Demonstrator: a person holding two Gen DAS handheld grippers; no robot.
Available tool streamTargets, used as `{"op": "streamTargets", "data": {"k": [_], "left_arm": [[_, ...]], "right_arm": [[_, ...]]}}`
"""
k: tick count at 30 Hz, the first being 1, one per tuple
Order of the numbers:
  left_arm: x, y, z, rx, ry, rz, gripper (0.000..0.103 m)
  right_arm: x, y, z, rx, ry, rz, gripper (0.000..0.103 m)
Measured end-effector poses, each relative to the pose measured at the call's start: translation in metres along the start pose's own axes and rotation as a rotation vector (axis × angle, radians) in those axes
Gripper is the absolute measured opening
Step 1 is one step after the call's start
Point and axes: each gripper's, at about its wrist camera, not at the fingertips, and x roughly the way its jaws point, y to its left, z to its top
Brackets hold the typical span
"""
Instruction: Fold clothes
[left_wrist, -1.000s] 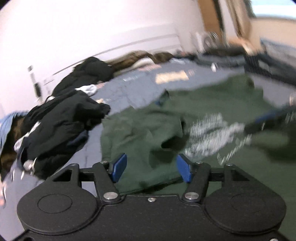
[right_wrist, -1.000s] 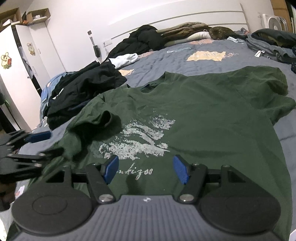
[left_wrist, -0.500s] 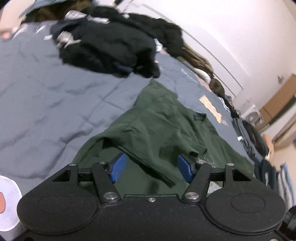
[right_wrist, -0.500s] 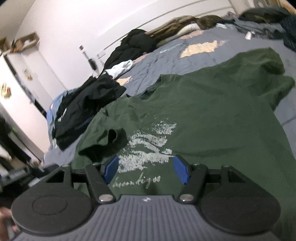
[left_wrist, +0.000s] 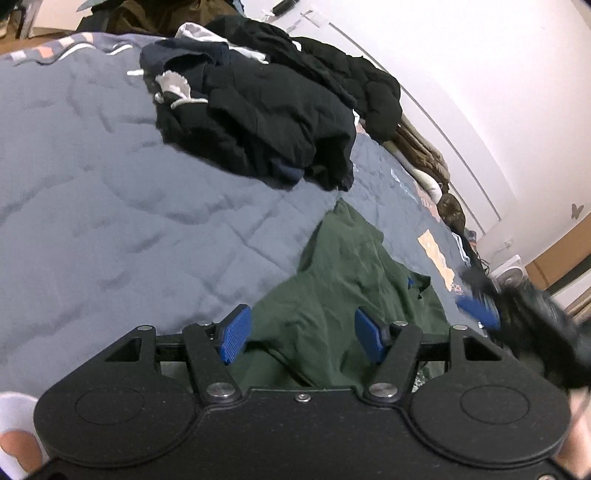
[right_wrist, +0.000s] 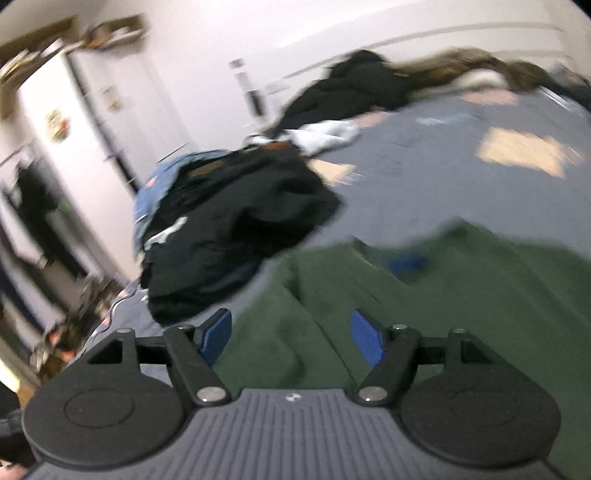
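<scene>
Carefully now: left gripper (left_wrist: 302, 336) hovers half-open, empty, over the green T-shirt (left_wrist: 343, 266) sleeve. Right gripper (right_wrist: 291, 338), also empty, is opening beside the shirt's collar; pinch one layer only.

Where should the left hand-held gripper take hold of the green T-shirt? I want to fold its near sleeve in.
Probably the sleeve's raised fold on the green T-shirt, just ahead of the left hand-held gripper. Come from the bare grey quilt side: the cloth ridges up there, and the open jaws already straddle it, so one pad can slide under the edge.
</scene>
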Motion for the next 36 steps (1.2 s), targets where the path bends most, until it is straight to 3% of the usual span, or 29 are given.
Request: {"op": "streamTargets", "data": {"k": [4, 8, 14, 18, 20, 21, 22, 24, 27, 31, 34, 36], "left_arm": [[0.005, -0.001, 0.002, 0.027, 0.023, 0.024, 0.061], [0.01, 0.002, -0.005, 0.005, 0.06, 0.024, 0.061], [0.018, 0.009, -0.016, -0.063, 0.106, -0.002, 0.061], [0.02, 0.004, -0.022, -0.034, 0.109, -0.008, 0.056], [0.019, 0.001, -0.023, -0.024, 0.107, -0.004, 0.05], [0.019, 0.001, -0.023, -0.021, 0.103, -0.001, 0.049], [0.018, 0.001, -0.022, -0.017, 0.097, 0.001, 0.043], [0.015, 0.001, -0.02, -0.019, 0.083, 0.006, 0.038], [0.012, 0.003, -0.016, -0.017, 0.048, 0.041, 0.032], [0.004, 0.007, -0.008, -0.029, -0.009, 0.086, 0.031], [0.002, 0.007, -0.003, -0.017, -0.021, 0.102, 0.031], [0.003, 0.006, -0.002, -0.006, -0.013, 0.102, 0.031]], "right_arm": [[0.063, 0.016, 0.022, -0.054, 0.092, -0.001, 0.076], [0.11, 0.018, 0.021, -0.042, 0.209, -0.026, 0.076], [0.134, 0.014, 0.014, -0.015, 0.24, -0.062, 0.076], [0.139, 0.024, 0.016, -0.056, 0.25, -0.045, 0.074], [0.141, 0.029, 0.017, -0.076, 0.258, -0.038, 0.068], [0.143, 0.031, 0.017, -0.088, 0.264, -0.036, 0.055], [0.144, 0.034, 0.018, -0.097, 0.268, -0.041, 0.032], [0.145, 0.038, 0.021, -0.101, 0.258, -0.053, 0.005], [0.142, 0.043, 0.029, -0.083, 0.218, 0.009, 0.005], [0.148, 0.061, 0.039, -0.149, 0.177, 0.068, 0.005], [0.163, 0.065, 0.041, -0.188, 0.173, 0.07, 0.006], [0.176, 0.066, 0.038, -0.227, 0.22, 0.029, 0.01]]}}
